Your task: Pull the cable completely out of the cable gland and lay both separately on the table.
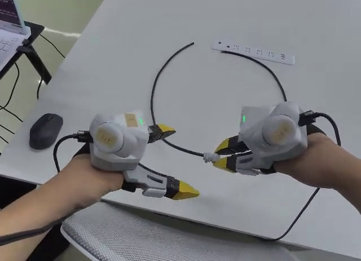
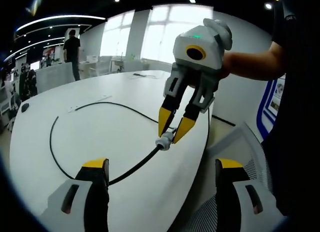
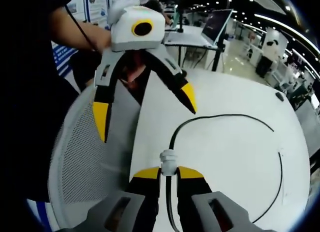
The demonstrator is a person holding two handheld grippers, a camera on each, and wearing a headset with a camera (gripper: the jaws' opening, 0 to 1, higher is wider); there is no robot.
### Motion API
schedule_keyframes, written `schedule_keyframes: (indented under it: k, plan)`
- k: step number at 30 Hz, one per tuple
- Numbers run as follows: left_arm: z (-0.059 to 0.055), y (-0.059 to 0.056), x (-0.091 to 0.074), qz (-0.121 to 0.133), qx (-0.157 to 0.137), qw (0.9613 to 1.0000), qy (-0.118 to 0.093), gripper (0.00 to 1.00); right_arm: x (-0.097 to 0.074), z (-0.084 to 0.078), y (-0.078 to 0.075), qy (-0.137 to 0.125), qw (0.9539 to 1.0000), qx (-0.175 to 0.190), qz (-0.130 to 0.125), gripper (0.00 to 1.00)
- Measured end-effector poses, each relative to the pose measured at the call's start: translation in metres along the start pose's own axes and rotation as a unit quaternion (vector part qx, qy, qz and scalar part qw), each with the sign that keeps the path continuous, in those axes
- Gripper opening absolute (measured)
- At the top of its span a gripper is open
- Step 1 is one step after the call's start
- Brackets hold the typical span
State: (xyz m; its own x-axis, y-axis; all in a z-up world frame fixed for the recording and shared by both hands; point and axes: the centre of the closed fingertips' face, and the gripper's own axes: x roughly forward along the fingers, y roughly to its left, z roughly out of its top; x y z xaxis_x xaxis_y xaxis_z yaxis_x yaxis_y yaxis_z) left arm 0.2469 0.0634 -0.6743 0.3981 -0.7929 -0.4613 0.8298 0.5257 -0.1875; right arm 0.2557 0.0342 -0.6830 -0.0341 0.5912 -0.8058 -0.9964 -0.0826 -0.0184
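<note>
A laptop (image 1: 8, 24) is cut off by the head view's top left corner; a mesh chair (image 1: 141, 238) runs off its bottom edge; the black cable (image 1: 153, 86) slips behind the left tongs (image 1: 185, 159); the closed right tongs (image 1: 218, 157) hide the cable gland (image 1: 211, 157) rear; markings on the power strip (image 1: 254, 51) by the far edge of the worktop (image 1: 225, 18) are too small to read.

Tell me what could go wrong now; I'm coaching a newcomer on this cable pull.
The left gripper is open, not on the cable; pulling now would likely just drag it. The right gripper pinches the small cable gland at its jaw tips, near the table edge; it could slip and fall.
</note>
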Motion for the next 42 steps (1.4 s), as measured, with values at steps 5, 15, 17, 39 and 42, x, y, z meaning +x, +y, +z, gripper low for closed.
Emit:
schedule_keyframes:
  k: [5, 15, 17, 39, 42]
  plan:
    - [0.011, -0.004, 0.007, -0.014, 0.017, 0.9998, 0.003, 0.8, -0.011, 0.005, 0.001, -0.005, 0.9998, -0.017, 0.001, 0.06]
    - [0.036, -0.002, 0.018, -0.045, 0.007, 0.9986, -0.026, 0.71, -0.027, 0.012, 0.004, -0.015, 0.9988, -0.045, -0.003, 0.06]
    - [0.037, -0.003, 0.021, -0.047, 0.007, 0.9986, -0.025, 0.7, -0.029, 0.012, 0.003, -0.016, 0.9986, -0.051, -0.004, 0.06]
    - [0.045, -0.018, 0.027, -0.078, 0.035, 0.9957, -0.033, 0.28, -0.041, 0.014, 0.004, -0.037, 0.9979, -0.051, 0.014, 0.06]
    - [0.045, -0.019, 0.027, -0.085, 0.032, 0.9953, -0.035, 0.22, -0.04, 0.014, 0.005, -0.041, 0.9976, -0.052, 0.018, 0.06]
